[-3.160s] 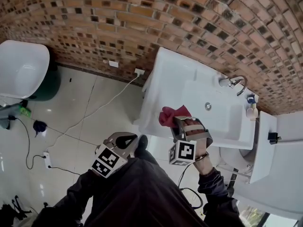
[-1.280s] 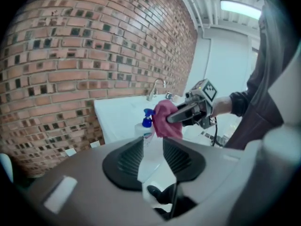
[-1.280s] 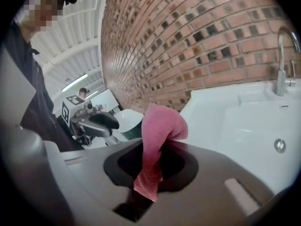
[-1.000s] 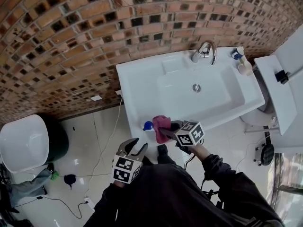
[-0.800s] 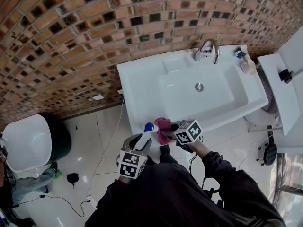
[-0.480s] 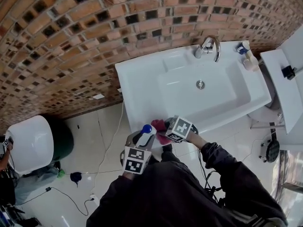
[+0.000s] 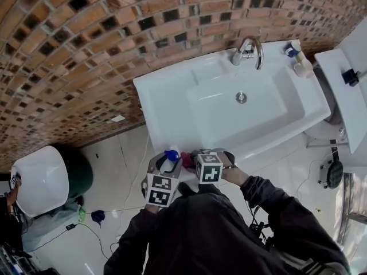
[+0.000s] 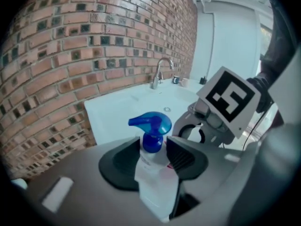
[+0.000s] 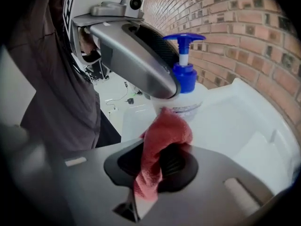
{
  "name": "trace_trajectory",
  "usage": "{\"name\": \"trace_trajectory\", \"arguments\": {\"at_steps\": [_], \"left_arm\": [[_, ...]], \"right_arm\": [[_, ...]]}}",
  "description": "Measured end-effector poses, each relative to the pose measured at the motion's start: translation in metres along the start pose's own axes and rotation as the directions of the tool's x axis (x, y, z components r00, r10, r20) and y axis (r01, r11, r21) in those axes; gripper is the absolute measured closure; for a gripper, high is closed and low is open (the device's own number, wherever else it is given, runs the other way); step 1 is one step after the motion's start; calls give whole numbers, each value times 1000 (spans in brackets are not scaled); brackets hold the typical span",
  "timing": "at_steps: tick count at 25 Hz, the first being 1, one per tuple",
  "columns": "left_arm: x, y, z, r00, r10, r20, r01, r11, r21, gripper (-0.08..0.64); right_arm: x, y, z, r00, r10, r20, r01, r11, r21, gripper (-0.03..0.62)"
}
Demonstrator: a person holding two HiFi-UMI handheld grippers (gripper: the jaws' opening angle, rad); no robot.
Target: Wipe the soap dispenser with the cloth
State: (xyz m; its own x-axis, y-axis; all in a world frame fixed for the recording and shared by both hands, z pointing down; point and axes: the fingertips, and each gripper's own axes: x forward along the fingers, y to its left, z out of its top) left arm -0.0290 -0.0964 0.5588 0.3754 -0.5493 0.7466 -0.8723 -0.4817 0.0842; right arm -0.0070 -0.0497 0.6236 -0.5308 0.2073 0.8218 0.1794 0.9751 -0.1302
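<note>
- Brick wall [image 7: 86, 39] backed a white sink [image 7: 166, 96], and the soap dispenser [image 8: 151, 140] stood upright on the sink's front left corner, close to the rim's outer edge.
- Left gripper [image 8: 155, 158] straddled the dispenser. Its fingers [image 8: 117, 161] were opening, one on each side of the clear body below the blue pump head, close against it but with no squeeze showing.
- Right gripper [image 9: 162, 164] had its fingers [image 9: 178, 166] closed on the red cloth [image 9: 164, 135]. The cloth bulged out past the tips and touched the dispenser's body low on its near side.
- Both grippers met at that corner, side by side, with their marker cubes just beside each other in the head view.
- Inside the basin the drain [image 7: 241, 97] sat in the middle, and the tap [image 7: 248, 51] rose from the back rim.
- Two small bottles [image 7: 297, 59] stood at the far back corner, well apart from the dispenser.
- Left of the basin, a flat strip of rim ran back toward the wall.
- Past the front edge lay tiled floor [image 7: 114, 153] with cables on it.
</note>
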Motion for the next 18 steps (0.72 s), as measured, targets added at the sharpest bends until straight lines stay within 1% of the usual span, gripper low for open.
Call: {"name": "trace_trajectory", "arguments": {"at_steps": [2,3,4,5,6,7,8,9,10,11,12,13,16,17,18], "left_arm": [[0,1,0,1000,0,-3,0,1000,14,373],[0,1,-1,1000,-4,-5,4,1000,19,374],[0,1,-1,1000,-10,-7,10,1000,20,376],[0,1,-1,1000,-16,-9,16,1000,21,379],[0,1,-1,1000,-21,-12,22,1000,23,379],[-1,1,-1,1000,-26,-15,26,999,25,380],[-1,1,-1,999,-28,-18,28,999,27,382],[-1,1,-1,999,-29,-21,29,999,28,382],[-1,2,-1,999,-29,-23,30,999,28,383],[-1,1,-1,999,-31,-25,31,999,30,385],[0,1,-1,999,-33,-27,33,999,31,387],[0,0,-1,999,-34,-30,35,999,34,387],[1,-1,0,999,-27,-40,29,998,50,388],[1,0,0,999,-24,-41,26,998,54,391],[1,-1,0,999,-22,-40,25,998,56,393]], "right_arm": [[-4,-2,0,1000,-1,22,0,999,45,531],[-9,-6,1,999,-7,48,3,996,94,531],[-16,-11,2,996,-18,91,3,986,167,531],[-24,-18,3,988,-32,153,-9,965,261,531],[-33,-26,5,971,-46,234,-44,929,367,531],[-43,-34,9,942,-61,331,-106,879,465,531],[-52,-42,16,899,-78,431,-188,819,541,531],[-60,-50,23,850,-97,518,-274,759,591,531],[-64,-56,28,806,-115,580,-345,706,619,531],[-65,-61,30,779,-130,614,-392,664,637,531],[-62,-65,29,769,-140,624,-414,634,653,531],[-56,-67,27,773,-144,618,-420,614,669,531],[-32,-68,18,805,-132,579,-418,566,710,531],[-26,-70,15,814,-126,568,-417,553,721,531],[-19,-71,11,827,-116,551,-410,547,730,531]]}}
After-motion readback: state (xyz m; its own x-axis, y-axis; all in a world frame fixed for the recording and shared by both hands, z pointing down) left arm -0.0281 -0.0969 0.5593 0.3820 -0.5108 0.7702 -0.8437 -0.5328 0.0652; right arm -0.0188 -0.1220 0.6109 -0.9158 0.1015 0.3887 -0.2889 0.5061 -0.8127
